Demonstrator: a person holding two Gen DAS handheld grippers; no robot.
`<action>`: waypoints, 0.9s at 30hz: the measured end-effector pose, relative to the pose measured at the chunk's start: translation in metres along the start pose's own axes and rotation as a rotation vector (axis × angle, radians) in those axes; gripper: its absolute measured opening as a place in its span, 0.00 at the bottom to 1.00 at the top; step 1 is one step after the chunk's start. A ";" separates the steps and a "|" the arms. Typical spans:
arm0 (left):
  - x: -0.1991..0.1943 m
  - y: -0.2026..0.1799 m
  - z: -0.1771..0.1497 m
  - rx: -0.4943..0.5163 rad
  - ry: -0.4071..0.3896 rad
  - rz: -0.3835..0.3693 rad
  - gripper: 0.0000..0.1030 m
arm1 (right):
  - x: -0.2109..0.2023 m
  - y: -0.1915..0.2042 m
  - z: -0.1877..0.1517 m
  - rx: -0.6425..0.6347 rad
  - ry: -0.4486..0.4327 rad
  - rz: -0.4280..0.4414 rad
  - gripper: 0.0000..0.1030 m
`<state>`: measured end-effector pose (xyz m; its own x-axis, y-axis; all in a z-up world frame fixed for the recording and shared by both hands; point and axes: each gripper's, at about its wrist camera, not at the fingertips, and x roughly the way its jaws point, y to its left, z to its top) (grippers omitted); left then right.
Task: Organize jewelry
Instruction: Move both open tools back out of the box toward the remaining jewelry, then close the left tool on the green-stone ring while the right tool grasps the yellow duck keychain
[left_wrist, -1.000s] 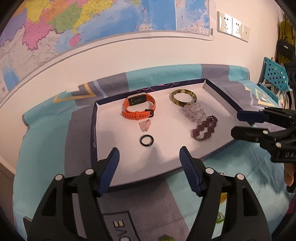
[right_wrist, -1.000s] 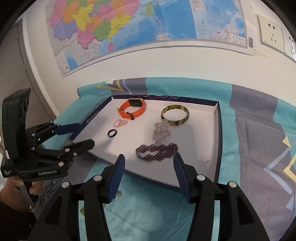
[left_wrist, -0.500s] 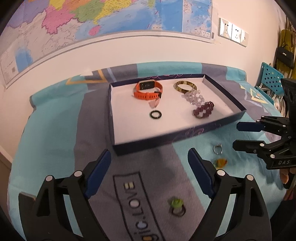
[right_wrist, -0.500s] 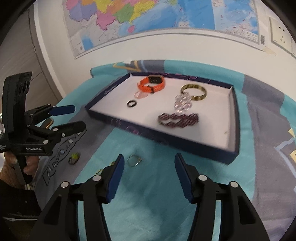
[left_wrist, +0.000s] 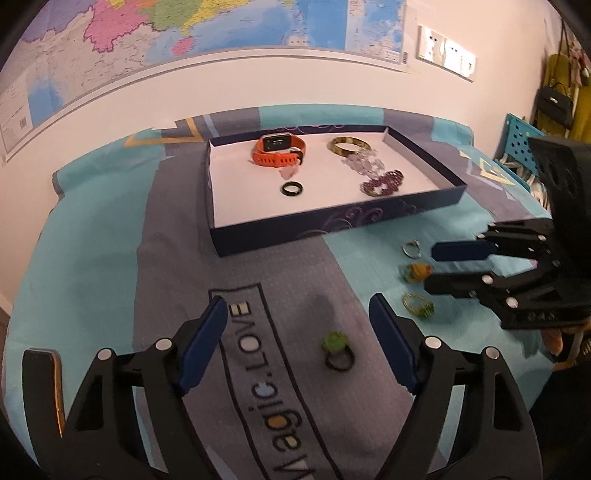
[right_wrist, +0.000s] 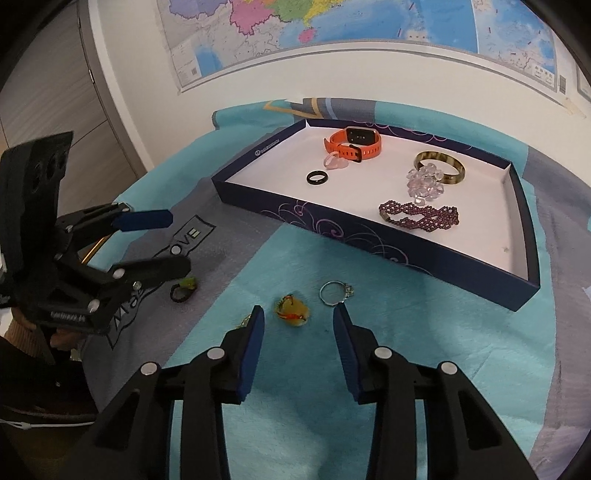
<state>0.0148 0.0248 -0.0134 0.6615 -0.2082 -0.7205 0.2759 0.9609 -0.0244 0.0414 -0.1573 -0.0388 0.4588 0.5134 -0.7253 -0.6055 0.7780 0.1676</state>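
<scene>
Amber ring (right_wrist: 292, 309) lies just beyond right hand-held gripper (right_wrist: 298, 334), untouched.

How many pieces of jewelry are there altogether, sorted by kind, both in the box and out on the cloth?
Rings: 6 (black and pink in the box; silver, orange, gold-wire, green-topped on the cloth)
Bracelets: 3 (bangle, clear-bead, purple-bead)
Watch: 1 (orange)
Total: 10

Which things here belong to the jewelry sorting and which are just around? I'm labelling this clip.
Job: tray holding orange watch, black ring, bangle, purple bracelet; loose on the cloth: silver ring, yellow pendant, green ring.

Around: wall map, wall sockets, handbag.
</scene>
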 end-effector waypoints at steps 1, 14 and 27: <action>-0.001 -0.001 -0.002 0.004 0.001 -0.005 0.74 | 0.000 0.000 0.000 0.002 0.000 0.002 0.34; 0.002 -0.008 -0.018 0.003 0.068 -0.073 0.50 | 0.009 -0.001 0.002 0.028 0.010 0.000 0.28; 0.008 -0.022 -0.019 0.057 0.083 -0.057 0.21 | 0.010 0.002 0.002 0.001 0.013 -0.034 0.19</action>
<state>0.0006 0.0058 -0.0315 0.5842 -0.2438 -0.7742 0.3519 0.9356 -0.0291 0.0458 -0.1497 -0.0439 0.4706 0.4819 -0.7391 -0.5888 0.7954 0.1437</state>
